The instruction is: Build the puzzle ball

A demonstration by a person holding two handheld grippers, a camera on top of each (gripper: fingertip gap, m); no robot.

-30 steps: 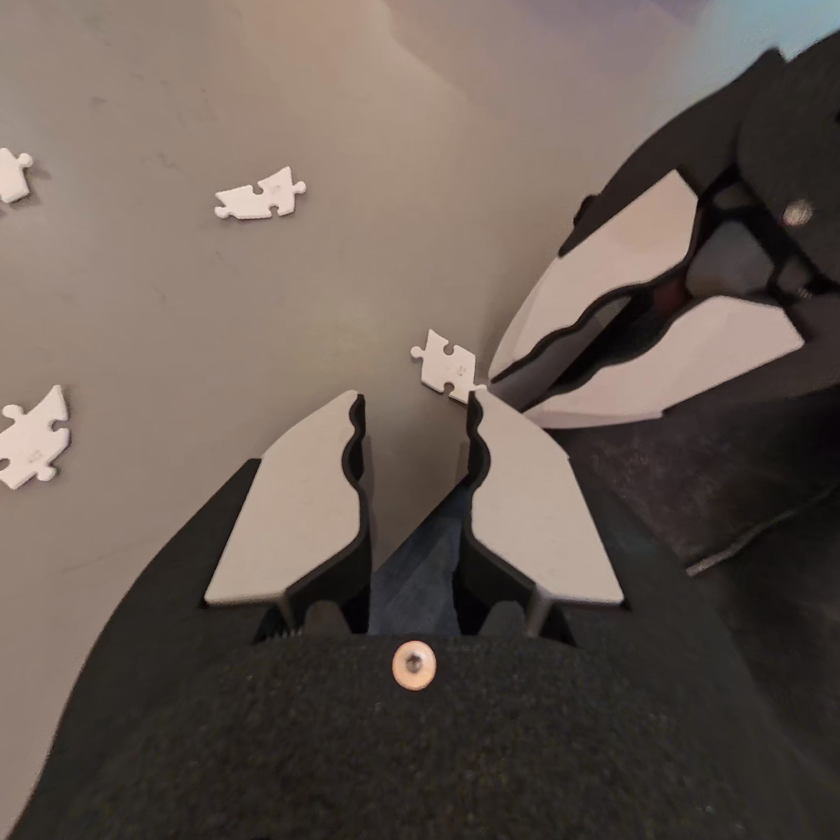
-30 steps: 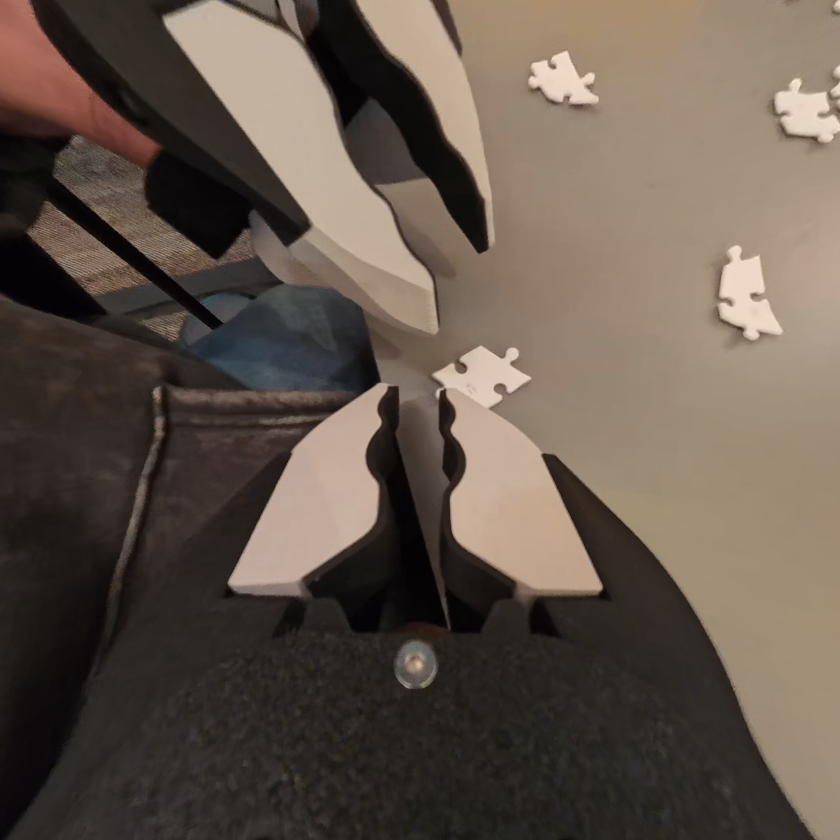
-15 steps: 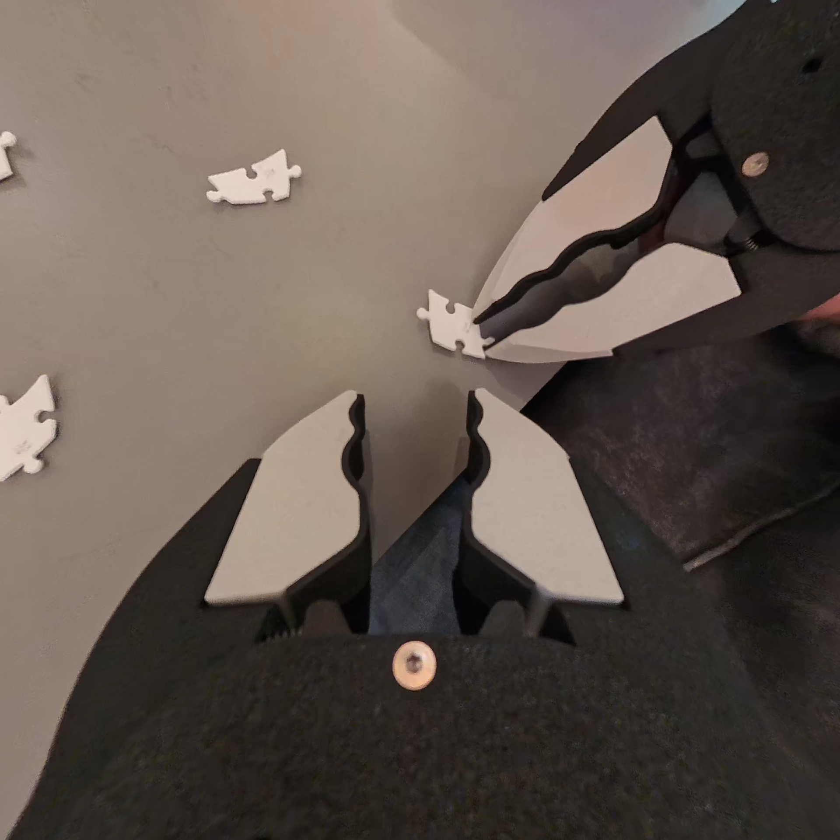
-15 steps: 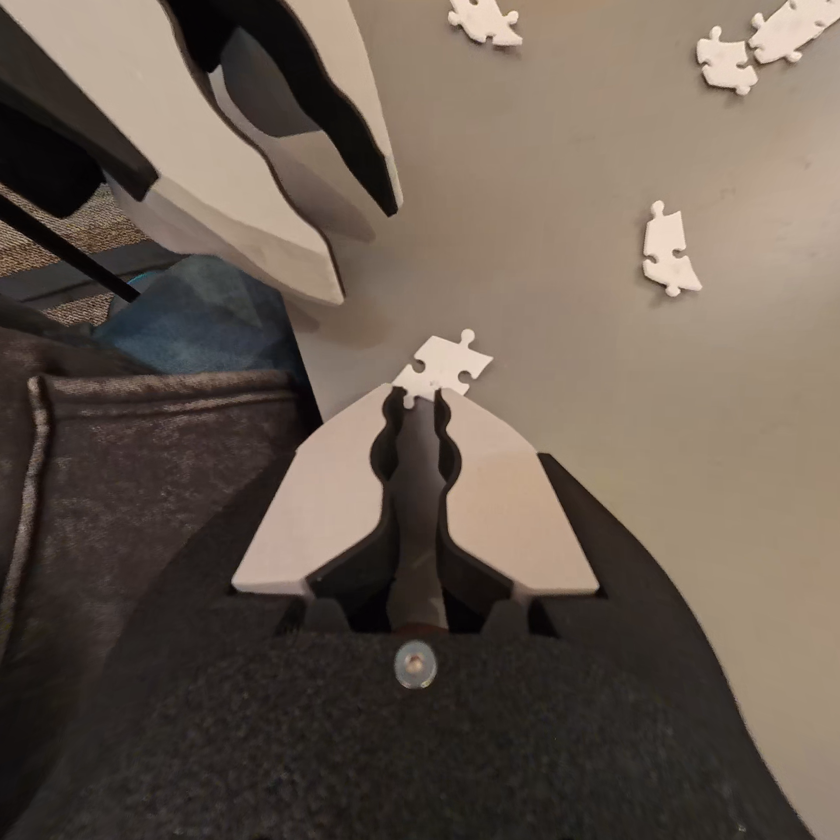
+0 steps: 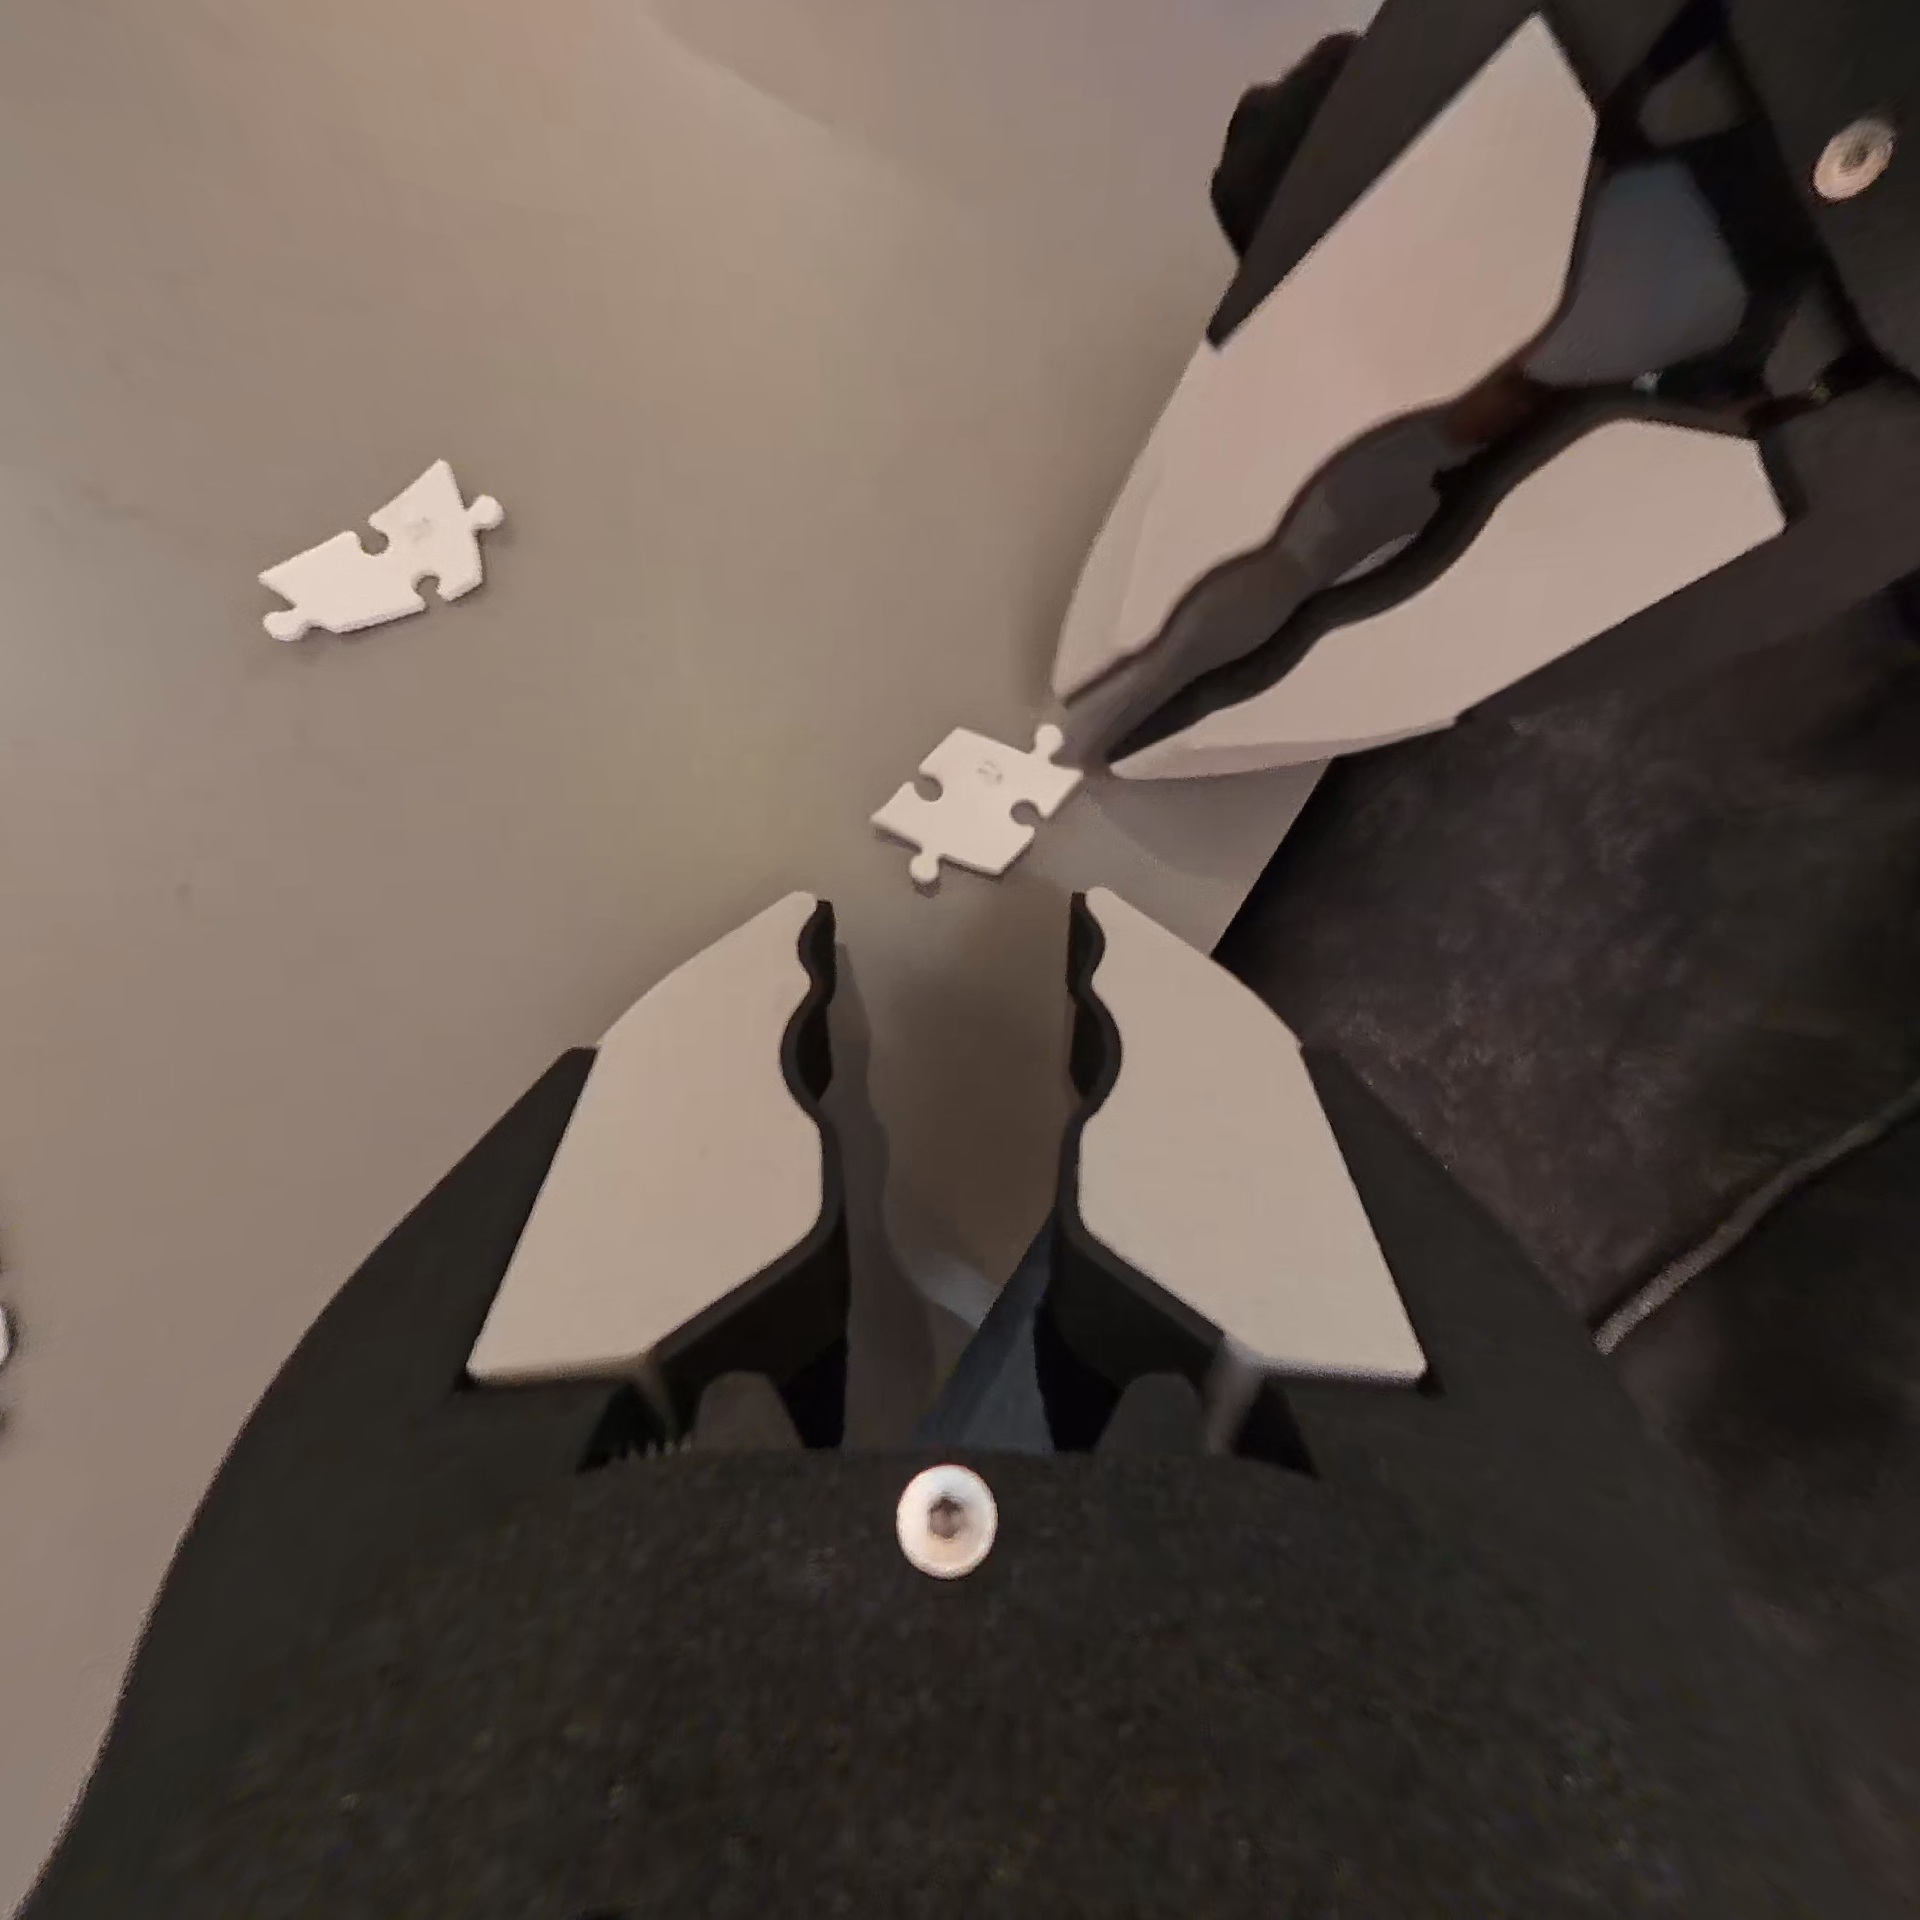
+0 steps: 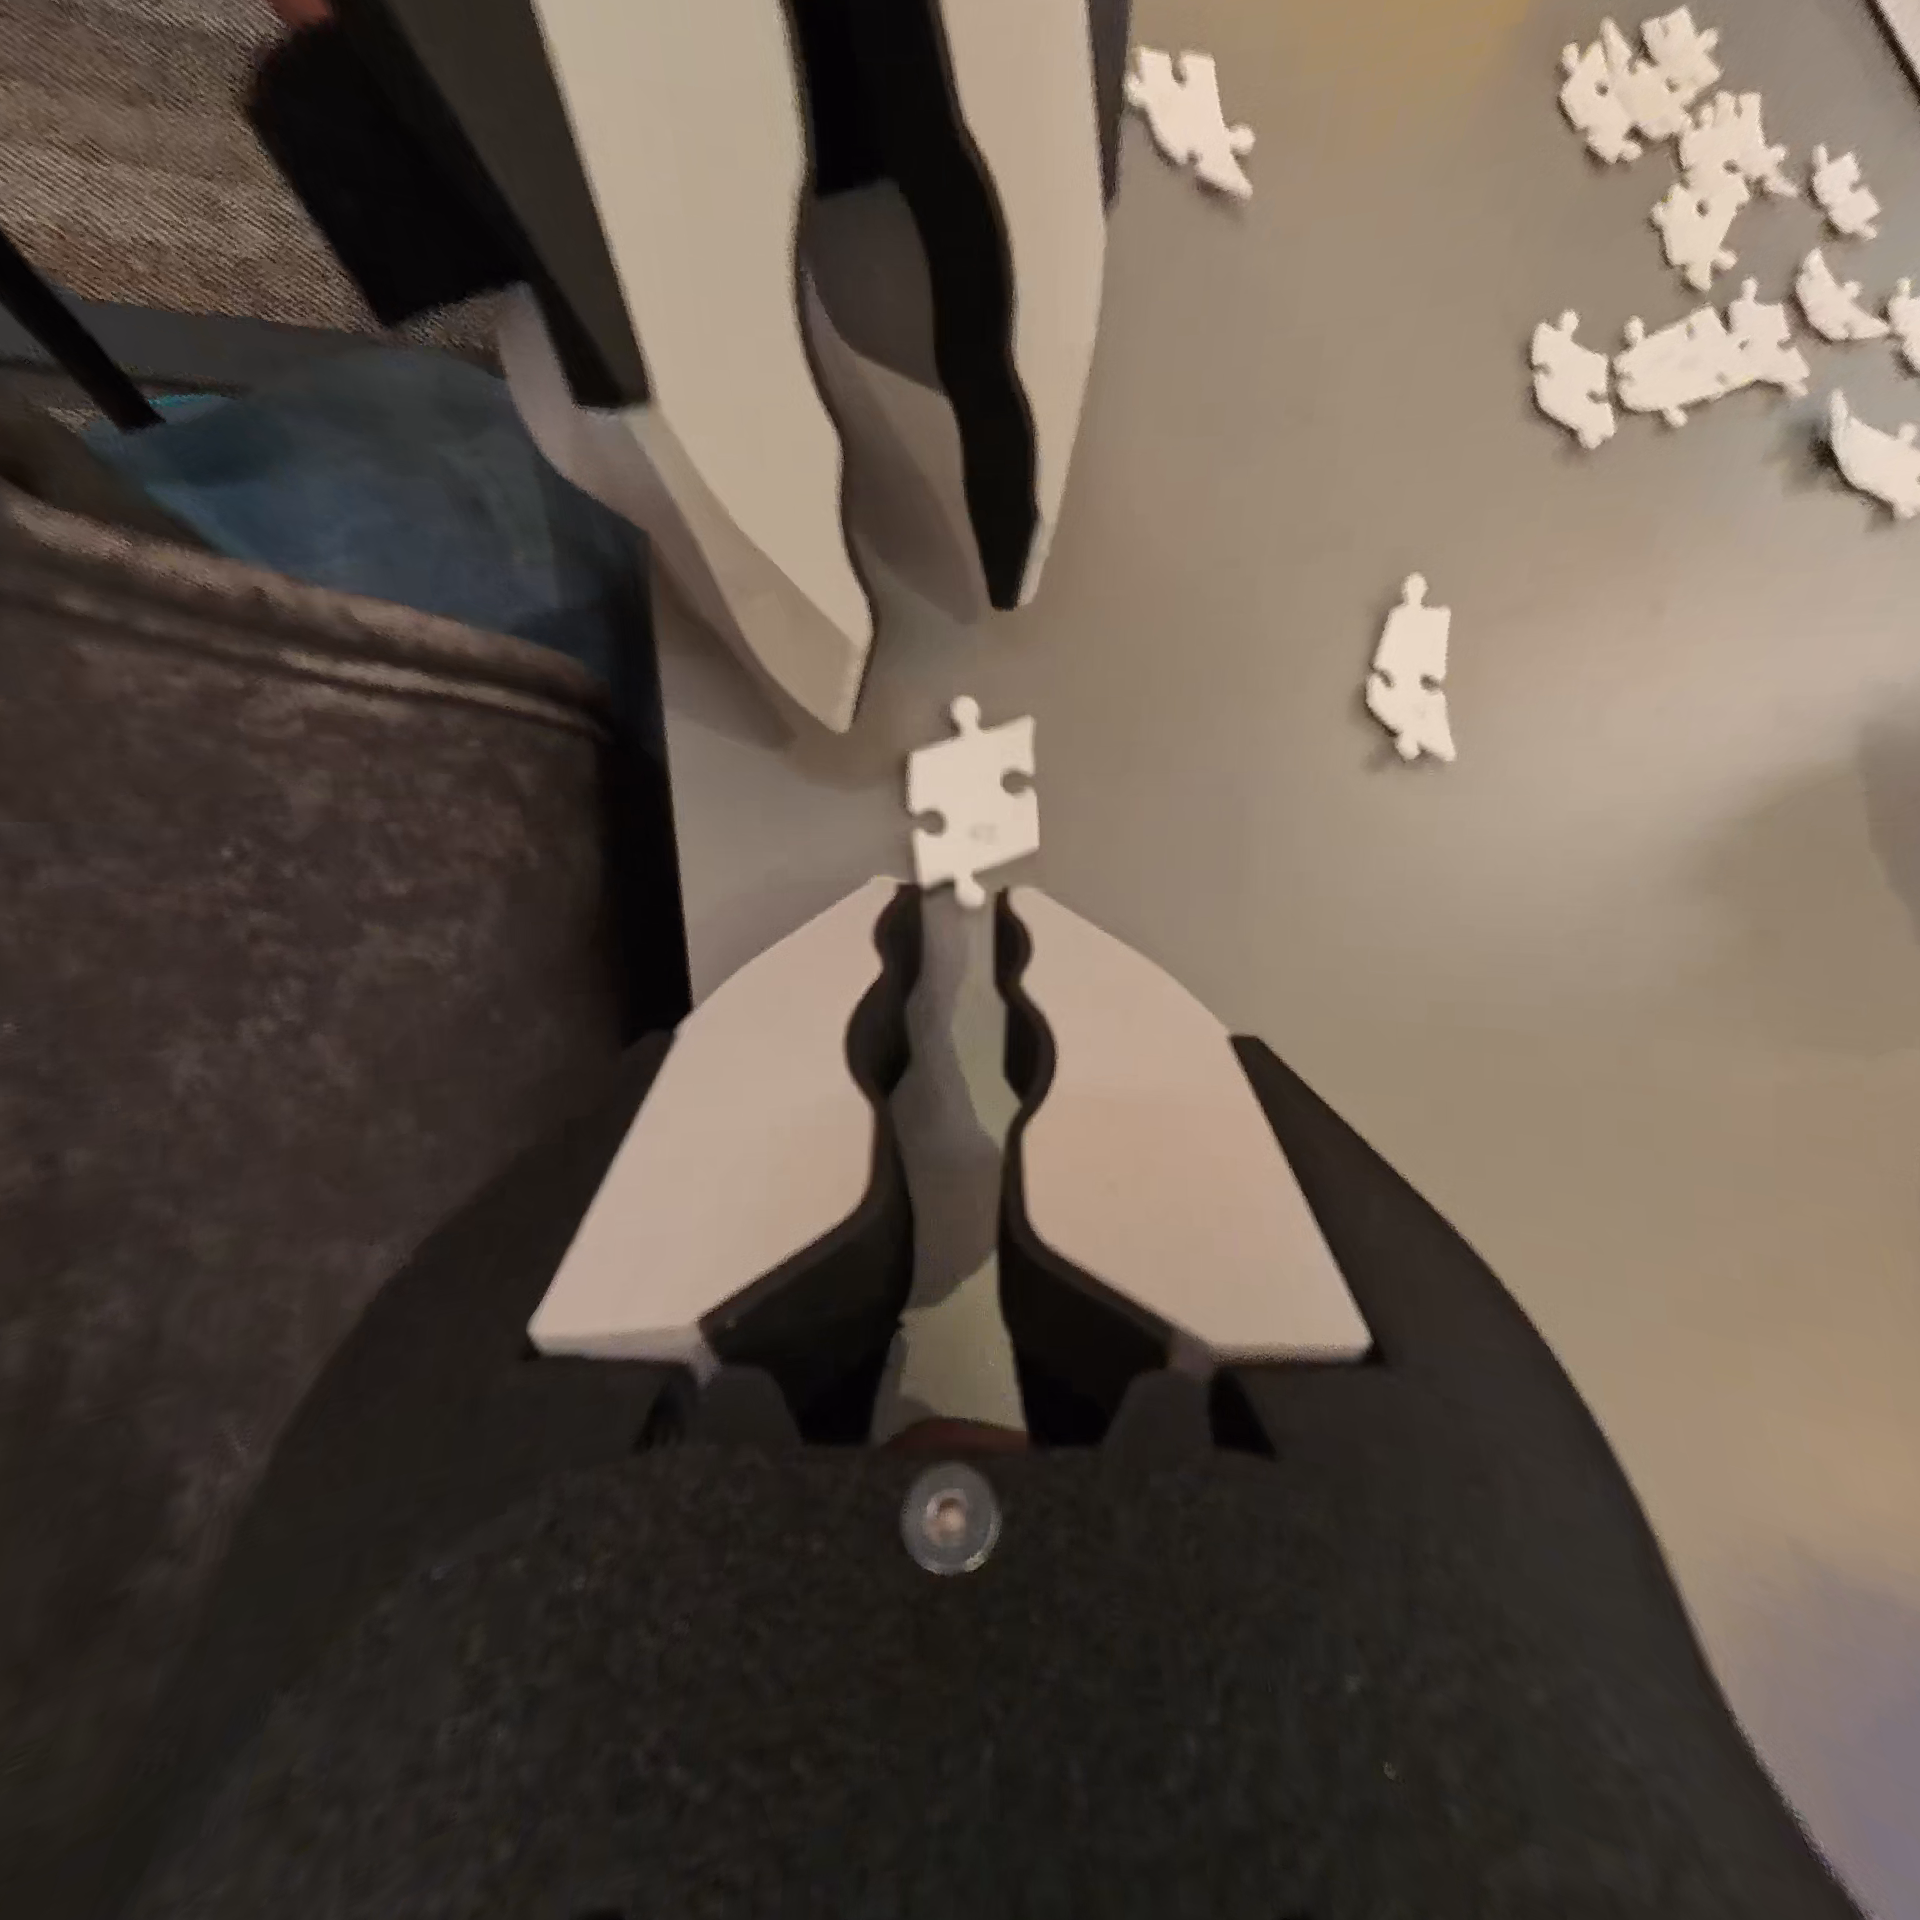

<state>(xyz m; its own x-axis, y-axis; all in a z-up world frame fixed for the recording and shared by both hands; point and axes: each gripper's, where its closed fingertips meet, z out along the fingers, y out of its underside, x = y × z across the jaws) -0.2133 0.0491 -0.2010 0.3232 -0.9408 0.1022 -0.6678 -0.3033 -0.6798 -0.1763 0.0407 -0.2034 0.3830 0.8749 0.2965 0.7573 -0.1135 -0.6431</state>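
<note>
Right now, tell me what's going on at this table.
A person is working with two handheld grippers on a white puzzle ball whose pieces are mostly still loose. The right gripper has its tips at the edge of one white puzzle piece near the table's front edge; whether it actually pinches the piece is unclear. The left gripper is open just short of the same piece, holding nothing. A pile of pieces lies farther off, and two joined pieces sit apart.
</note>
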